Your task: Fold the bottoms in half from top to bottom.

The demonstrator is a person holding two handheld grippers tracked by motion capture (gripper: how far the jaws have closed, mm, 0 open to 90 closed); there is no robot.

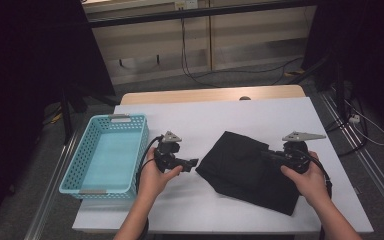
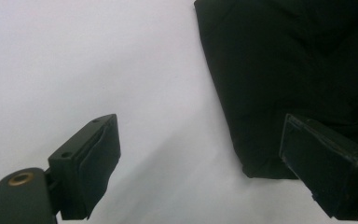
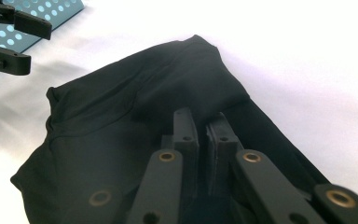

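- High view: black cloth (image 1: pixel 247 170) on counter (image 1: pixel 260 115), between both grippers.
- Left gripper (image 2: pixel 200 163) fingers apart, cloth corner just beside one.
- Right gripper (image 3: pixel 204 140) fingers together over cloth; grip unclear.

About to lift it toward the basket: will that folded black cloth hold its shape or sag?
The black cloth will probably sag: it lies flat in soft folds with rumpled edges. Pinched at one spot, the layers may well unfold and trail. It looks thin, so likely light, and a push may bunch it rather than slide it whole.
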